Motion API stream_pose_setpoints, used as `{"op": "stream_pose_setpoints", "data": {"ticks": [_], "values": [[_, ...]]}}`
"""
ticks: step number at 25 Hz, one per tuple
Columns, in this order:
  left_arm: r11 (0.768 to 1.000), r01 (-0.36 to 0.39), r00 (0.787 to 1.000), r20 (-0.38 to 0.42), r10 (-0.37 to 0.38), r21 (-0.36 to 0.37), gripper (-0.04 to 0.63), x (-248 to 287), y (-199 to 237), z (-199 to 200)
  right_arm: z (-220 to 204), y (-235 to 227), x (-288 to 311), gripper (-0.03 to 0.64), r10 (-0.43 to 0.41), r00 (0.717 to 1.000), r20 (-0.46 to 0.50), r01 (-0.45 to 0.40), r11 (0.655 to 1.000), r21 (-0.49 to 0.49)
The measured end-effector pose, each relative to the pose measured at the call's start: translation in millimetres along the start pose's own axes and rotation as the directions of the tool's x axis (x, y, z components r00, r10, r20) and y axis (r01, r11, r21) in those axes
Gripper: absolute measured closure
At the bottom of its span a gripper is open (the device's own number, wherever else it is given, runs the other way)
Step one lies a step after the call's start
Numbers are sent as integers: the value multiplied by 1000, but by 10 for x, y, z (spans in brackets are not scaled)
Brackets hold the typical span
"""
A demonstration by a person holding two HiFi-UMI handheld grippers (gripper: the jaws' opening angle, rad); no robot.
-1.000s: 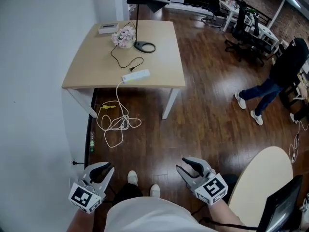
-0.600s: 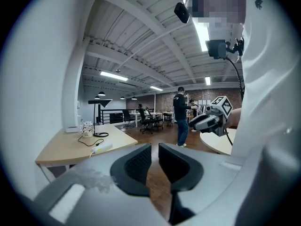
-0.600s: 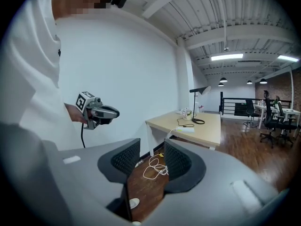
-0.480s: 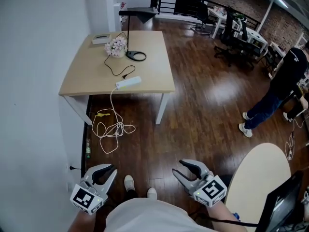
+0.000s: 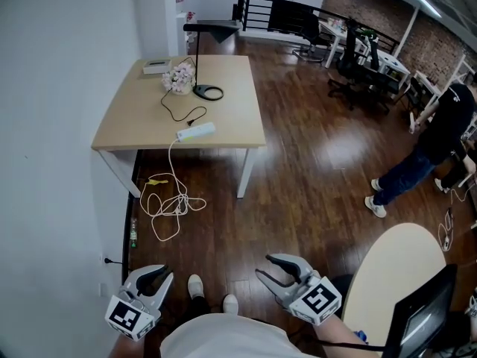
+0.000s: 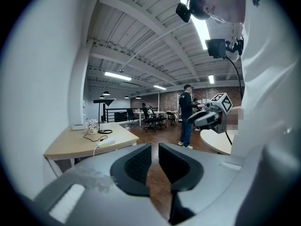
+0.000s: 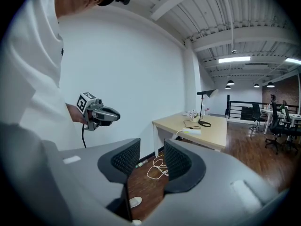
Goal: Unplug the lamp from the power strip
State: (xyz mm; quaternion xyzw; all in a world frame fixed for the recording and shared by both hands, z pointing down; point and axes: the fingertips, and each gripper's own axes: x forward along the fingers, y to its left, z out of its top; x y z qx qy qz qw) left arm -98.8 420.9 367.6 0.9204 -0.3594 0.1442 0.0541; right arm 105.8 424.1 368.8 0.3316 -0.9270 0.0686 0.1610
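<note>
Right claw [image 7: 151,146] is wider than one second ago, and both claws are empty and far from the desk [image 5: 141,118].
Its jaws stand well apart with only floor between them, and the left claw [image 6: 155,149] shows a narrow gap and also holds nothing. The desk looks a little smaller in my head view than before, so I judge I am not approaching it. The lamp [image 5: 216,27] stands at the back of the desk and the power strip [image 5: 195,131] lies near the front edge. The plug [image 5: 201,112] seems to lie just beside the strip, not in it, though it is too small to be sure. If so, the pull is already done.
</note>
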Motion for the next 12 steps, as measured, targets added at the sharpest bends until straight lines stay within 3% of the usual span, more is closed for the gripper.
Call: {"op": "stream_pose_setpoints", "data": {"ticks": [12], "values": [[1000, -10, 1000, -1, 10, -3, 540, -38, -161, -109, -108, 89, -120, 463, 14, 1000, -16, -14, 1000, -15]]}}
